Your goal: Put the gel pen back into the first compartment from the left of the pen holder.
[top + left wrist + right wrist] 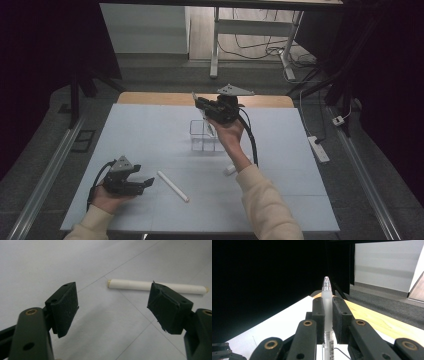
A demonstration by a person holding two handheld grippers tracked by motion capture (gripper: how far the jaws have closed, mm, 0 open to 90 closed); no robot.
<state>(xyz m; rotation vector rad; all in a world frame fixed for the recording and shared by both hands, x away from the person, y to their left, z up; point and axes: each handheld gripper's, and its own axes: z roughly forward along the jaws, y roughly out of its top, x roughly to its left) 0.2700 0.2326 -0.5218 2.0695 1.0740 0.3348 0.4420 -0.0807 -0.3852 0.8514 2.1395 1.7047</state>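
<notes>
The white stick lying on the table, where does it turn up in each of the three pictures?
High view: the white stick lies slanted on the table, just right of the left gripper.
Left gripper view: it lies across the upper right, its right part behind the right-hand jaw.
Right gripper view: not in it; the right gripper there holds a clear pen.
Shared landmark: the pale table top.

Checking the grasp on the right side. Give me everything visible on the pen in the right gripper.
The pen has a frosted, translucent white barrel with a clear, silver-ringed tip and a barcode label low on the barrel. It looks like plastic. The right gripper is shut on it, both black pads pressing the barrel, tip pointing out beyond the jaws. In the high view it is held up above the clear container, not touching it.
</notes>
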